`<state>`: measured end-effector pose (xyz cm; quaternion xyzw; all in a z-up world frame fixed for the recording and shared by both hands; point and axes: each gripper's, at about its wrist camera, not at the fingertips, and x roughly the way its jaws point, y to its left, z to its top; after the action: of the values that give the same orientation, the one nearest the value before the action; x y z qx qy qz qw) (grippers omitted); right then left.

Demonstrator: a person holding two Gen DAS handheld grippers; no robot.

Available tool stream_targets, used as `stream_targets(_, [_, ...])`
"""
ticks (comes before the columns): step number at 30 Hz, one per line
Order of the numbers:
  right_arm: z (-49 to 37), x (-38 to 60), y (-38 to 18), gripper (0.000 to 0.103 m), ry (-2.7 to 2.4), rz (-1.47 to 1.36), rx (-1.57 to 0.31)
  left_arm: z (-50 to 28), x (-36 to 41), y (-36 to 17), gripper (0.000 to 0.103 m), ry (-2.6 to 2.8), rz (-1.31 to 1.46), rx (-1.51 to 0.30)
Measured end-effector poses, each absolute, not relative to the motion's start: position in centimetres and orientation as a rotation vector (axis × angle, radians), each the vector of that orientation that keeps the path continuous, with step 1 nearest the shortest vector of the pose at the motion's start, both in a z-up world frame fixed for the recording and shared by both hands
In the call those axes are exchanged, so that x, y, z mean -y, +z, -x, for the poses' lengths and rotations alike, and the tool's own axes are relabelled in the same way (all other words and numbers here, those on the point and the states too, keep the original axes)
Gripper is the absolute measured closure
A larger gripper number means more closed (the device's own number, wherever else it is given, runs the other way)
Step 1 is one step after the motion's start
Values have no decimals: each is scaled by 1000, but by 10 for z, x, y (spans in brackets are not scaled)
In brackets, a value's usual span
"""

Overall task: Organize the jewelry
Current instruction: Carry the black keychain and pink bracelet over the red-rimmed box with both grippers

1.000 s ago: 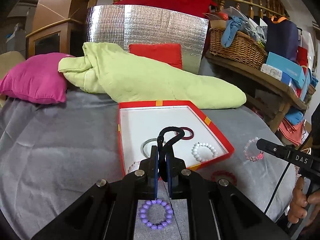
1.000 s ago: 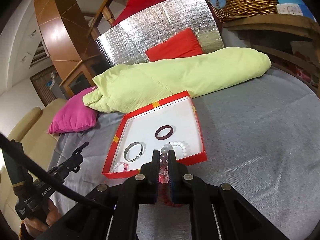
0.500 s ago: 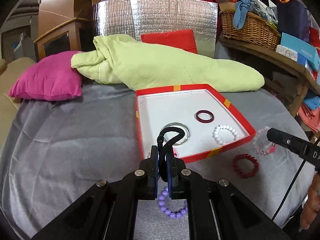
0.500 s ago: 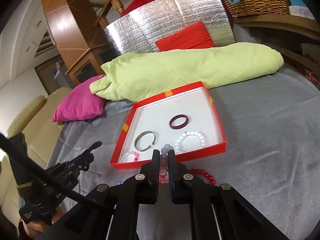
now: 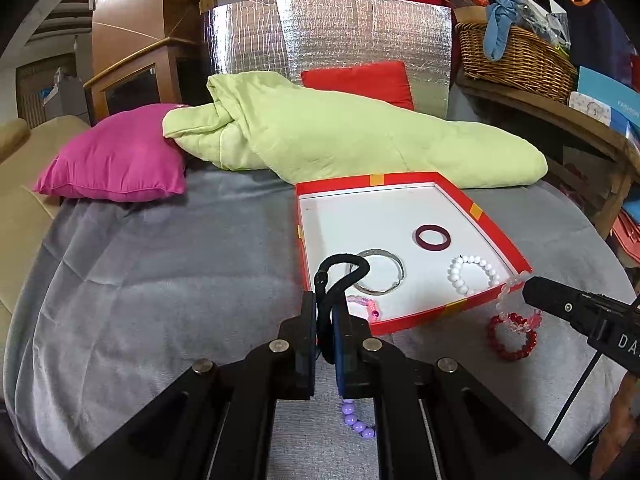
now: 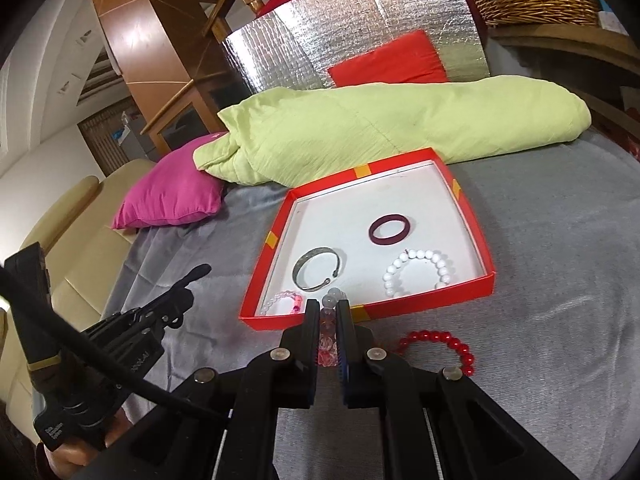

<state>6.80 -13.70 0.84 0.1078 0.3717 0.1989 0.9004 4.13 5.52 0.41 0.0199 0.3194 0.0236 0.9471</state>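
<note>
A red tray [image 5: 476, 209] with a white floor lies on the grey cloth. In it are a silver bangle [image 5: 380, 276], a maroon ring [image 5: 432, 236], a white bead bracelet [image 5: 474, 275] and a pink bead bracelet [image 5: 366, 305]. My left gripper [image 5: 325, 300] is shut on a black hair band [image 5: 340, 276], held just before the tray's near left corner. My right gripper [image 6: 329, 308] is shut on a clear pink bead bracelet [image 6: 329, 346] at the tray's [image 6: 474, 224] near rim. A red bead bracelet [image 6: 448, 346] and a purple bead bracelet [image 5: 356, 420] lie on the cloth.
A lime green quilt [image 5: 340, 136] and a magenta pillow [image 5: 120, 160] lie behind the tray. A silver foil panel [image 5: 328, 36] and red cushion [image 5: 360, 80] stand further back. A wicker basket [image 5: 516, 56] sits on a wooden shelf at the right.
Both grippers have risen and pulled back a little toward me with their bracelets held. The left one has shifted left, so the tray now sits to the right in its view.
</note>
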Motion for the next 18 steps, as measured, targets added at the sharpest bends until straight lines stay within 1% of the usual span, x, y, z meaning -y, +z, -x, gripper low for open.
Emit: stream_targets(18, [-107, 119, 12, 94, 468, -296, -766, -67, -59, 0, 95, 76, -38, -664])
